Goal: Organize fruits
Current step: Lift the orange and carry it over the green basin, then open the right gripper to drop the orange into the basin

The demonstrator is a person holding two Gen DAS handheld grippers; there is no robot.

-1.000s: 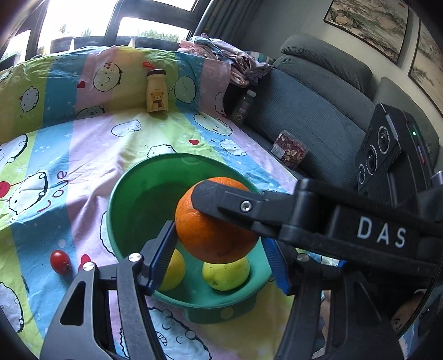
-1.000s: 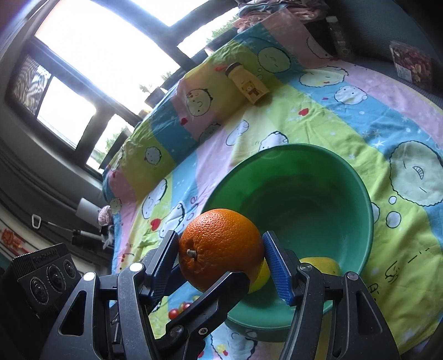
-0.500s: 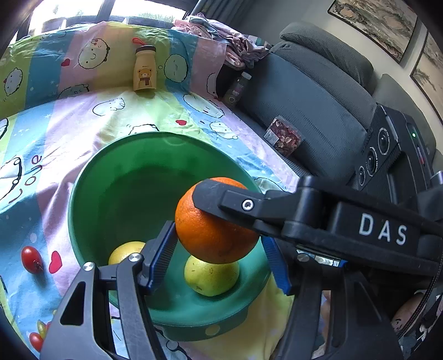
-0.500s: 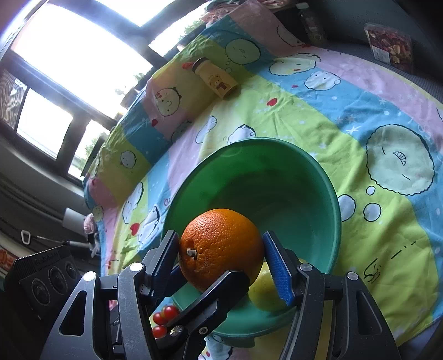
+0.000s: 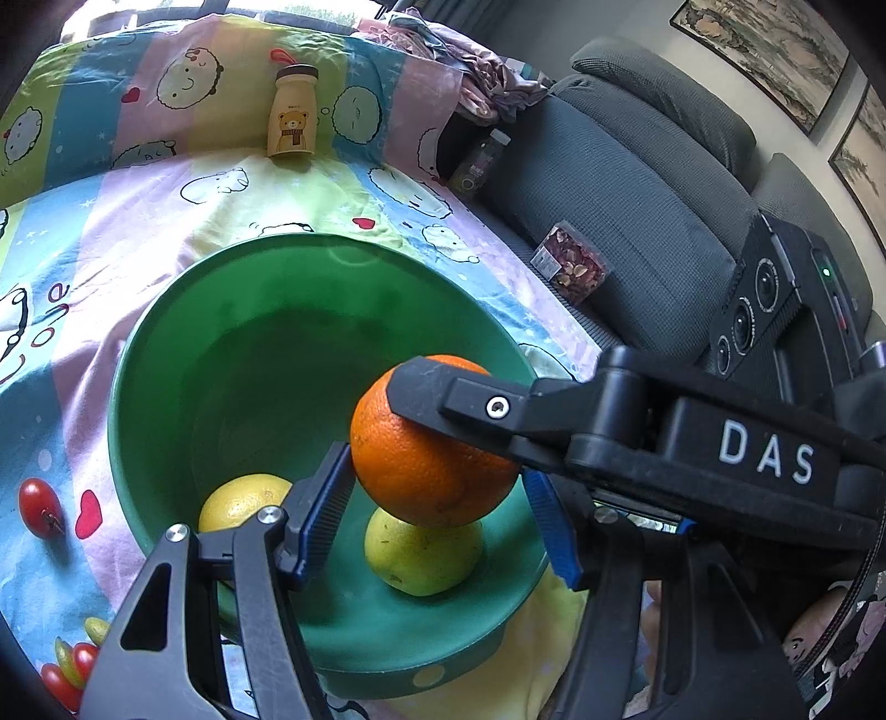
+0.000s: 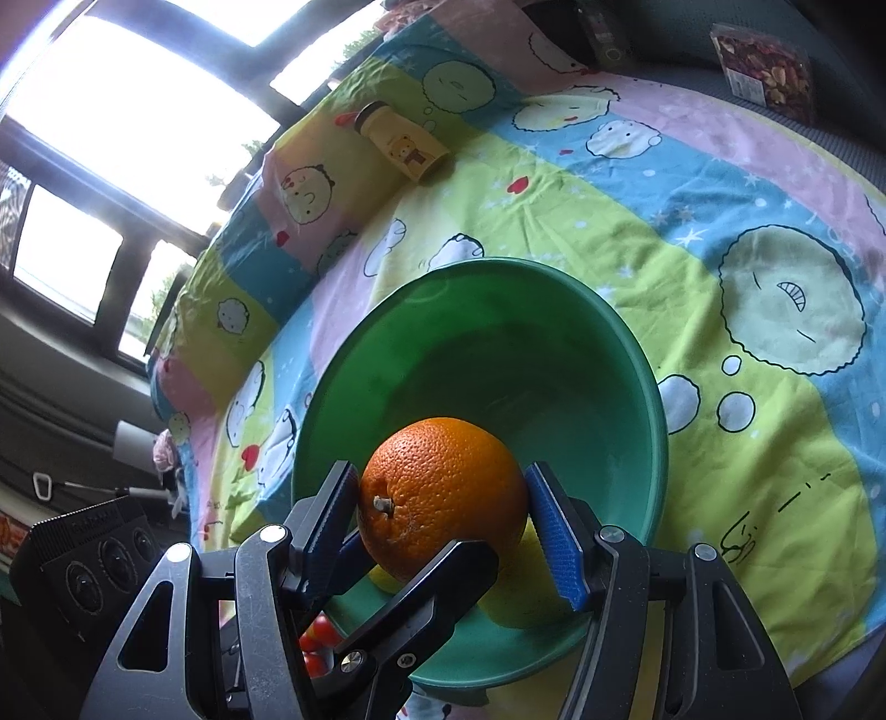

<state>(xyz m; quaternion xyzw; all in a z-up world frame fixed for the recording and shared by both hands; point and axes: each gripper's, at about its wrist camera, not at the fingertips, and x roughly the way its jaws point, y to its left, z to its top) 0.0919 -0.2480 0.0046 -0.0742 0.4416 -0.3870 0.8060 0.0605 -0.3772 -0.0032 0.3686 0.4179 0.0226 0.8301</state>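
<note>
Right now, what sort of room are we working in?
Most likely a home living room: a grey sofa, framed pictures on the wall, and a big window behind the cartoon-print cloth.

The bowl sits on the sheet, near the two grippers. Both grippers close around one orange from crossed sides, holding it over the bowl's near part. Inside the bowl two lemons lie below the orange: one right under it, the other to its left by the near wall. A tomato lies on the sheet left of the bowl, and more small tomatoes nearer, at the left edge. Far behind the bowl a bottle stands on the sheet. The sofa runs along the right, with a packet on its seat beside the sheet.
</note>
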